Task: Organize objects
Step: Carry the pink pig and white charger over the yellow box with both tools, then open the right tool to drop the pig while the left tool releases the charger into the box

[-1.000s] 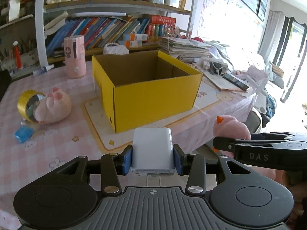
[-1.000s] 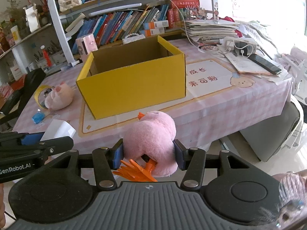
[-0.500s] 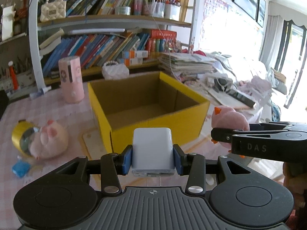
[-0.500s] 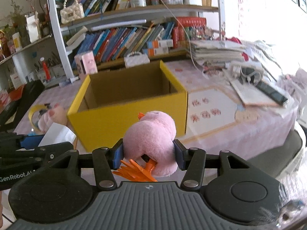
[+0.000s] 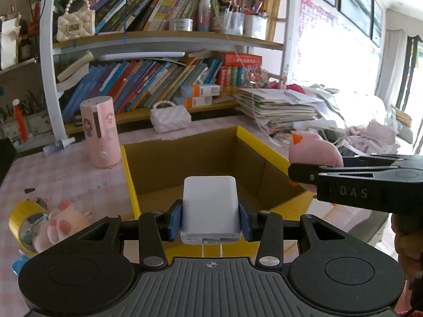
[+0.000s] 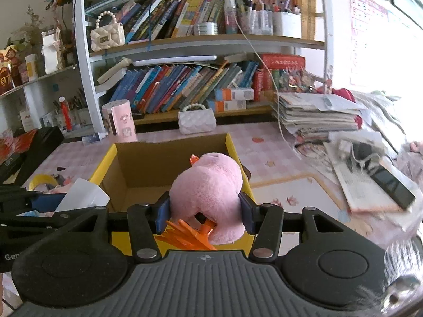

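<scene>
My left gripper (image 5: 210, 218) is shut on a white charger block (image 5: 210, 206) and holds it over the near edge of the open yellow cardboard box (image 5: 129, 174). My right gripper (image 6: 205, 215) is shut on a pink plush duck (image 6: 208, 192) with orange feet, held over the same box (image 6: 105, 169) at its right side. The duck also shows in the left wrist view (image 5: 313, 153), right of the box. The charger also shows in the right wrist view (image 6: 79, 194), at the left. The box looks empty inside.
A pink plush paw (image 5: 62, 224) and a yellow tape roll (image 5: 19, 218) lie left of the box. A pink cylinder (image 5: 101, 132) and a white quilted purse (image 5: 170, 119) stand behind it. A paper stack (image 6: 317, 116), a black phone (image 6: 394, 185) and a bookshelf (image 5: 158, 39) sit beyond.
Both grippers have risen and moved forward toward the box. They now hold their objects over its opening, where earlier they were in front of its yellow side.
</scene>
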{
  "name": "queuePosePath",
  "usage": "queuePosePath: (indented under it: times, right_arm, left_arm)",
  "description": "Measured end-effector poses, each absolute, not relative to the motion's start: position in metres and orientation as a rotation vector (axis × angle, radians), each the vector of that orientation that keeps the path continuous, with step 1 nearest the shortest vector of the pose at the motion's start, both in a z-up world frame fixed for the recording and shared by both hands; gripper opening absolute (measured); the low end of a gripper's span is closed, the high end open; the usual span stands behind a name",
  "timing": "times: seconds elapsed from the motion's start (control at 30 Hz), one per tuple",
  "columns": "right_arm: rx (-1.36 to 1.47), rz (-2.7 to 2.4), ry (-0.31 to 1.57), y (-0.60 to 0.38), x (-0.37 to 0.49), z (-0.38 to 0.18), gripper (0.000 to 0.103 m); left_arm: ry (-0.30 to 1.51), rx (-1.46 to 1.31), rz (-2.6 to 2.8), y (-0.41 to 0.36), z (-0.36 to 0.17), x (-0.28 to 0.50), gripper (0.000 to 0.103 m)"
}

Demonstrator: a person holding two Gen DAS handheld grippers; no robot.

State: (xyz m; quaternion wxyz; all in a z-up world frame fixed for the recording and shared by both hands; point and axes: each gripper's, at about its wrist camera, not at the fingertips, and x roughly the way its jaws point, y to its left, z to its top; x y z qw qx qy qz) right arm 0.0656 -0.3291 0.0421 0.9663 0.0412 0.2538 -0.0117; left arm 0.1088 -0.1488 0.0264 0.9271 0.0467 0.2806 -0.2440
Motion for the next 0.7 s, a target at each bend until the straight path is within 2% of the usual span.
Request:
queuePosePath:
  times: [0.33,0.7]
  right_arm:
    - [0.018,0.097,0.552,-0.334,0.134,0.033,0.05]
    - [-0.122,0.233,0.695,-0.322,0.2,-0.001,0.05]
  left_arm:
    - [0.633,0.197,-0.411,-0.179,0.004,0.157,0.041]
    - [0.72,0.264,-0.385,-0.198,-0.021,0.183,0.042]
